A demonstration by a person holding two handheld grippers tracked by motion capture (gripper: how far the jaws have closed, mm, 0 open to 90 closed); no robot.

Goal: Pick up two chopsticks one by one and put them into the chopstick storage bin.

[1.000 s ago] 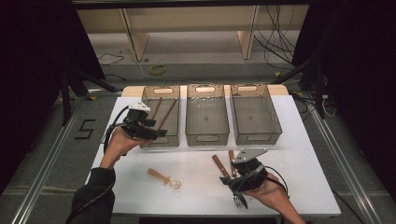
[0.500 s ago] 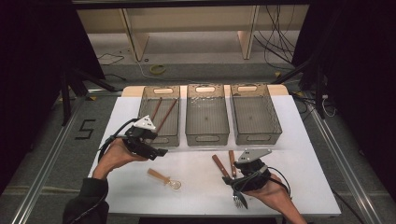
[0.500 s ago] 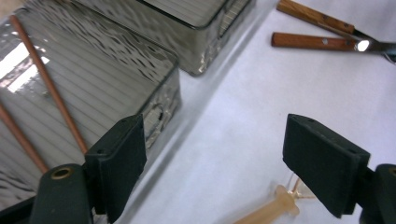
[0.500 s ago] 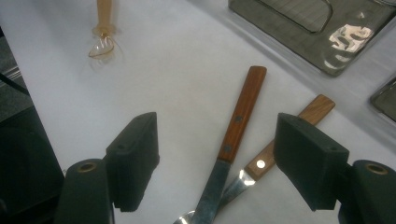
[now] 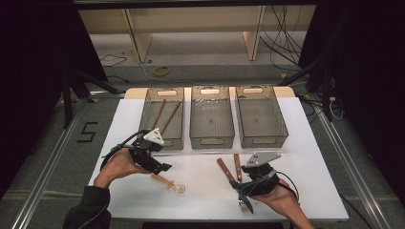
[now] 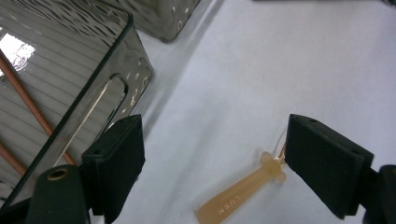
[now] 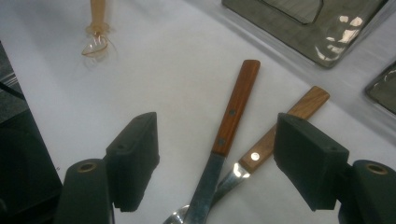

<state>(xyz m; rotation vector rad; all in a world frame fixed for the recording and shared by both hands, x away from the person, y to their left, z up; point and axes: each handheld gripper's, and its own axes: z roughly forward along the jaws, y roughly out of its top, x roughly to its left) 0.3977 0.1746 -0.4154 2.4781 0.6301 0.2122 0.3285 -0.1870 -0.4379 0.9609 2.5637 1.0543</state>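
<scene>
**Left hand-held gripper lining up on the amber spoon**

The left hand-held gripper [image 5: 160,167], at lower left of the high view, is hovering over the translucent amber plastic spoon [image 5: 168,183] with its jaws spread wide and nothing between the pads; they have just been opening. In the left gripper view the spoon's flat handle [image 6: 243,198] is lying on the white table [image 6: 261,70] in the lower middle of the frame, closer to the right pad than the left. To do this pick well, the gripper probably needs to be shifting toward that side until the handle is sitting midway between the pads, then coming straight down and closing across the narrow handle, not the bowl. The pads should be meeting the handle square, since a thin, light piece like this could skid or flip if pinched at an angle.

The right hand-held gripper [image 5: 248,180], at lower right of the high view, is also standing released, poised over the two wooden-handled steel utensils [image 7: 233,112], which are lying crossed on the table.

The spoon's bowl is hiding behind the right pad in the left gripper view, and its handle end is being cut off by the bottom edge. The working ends of the wooden-handled pair are running under the right hand, though fork tines seem to be peeking out below it. The leftmost smoky clear plastic bin [image 5: 165,119] is holding two thin brown sticks [image 5: 165,114]; what they are is hard to make out.
</scene>
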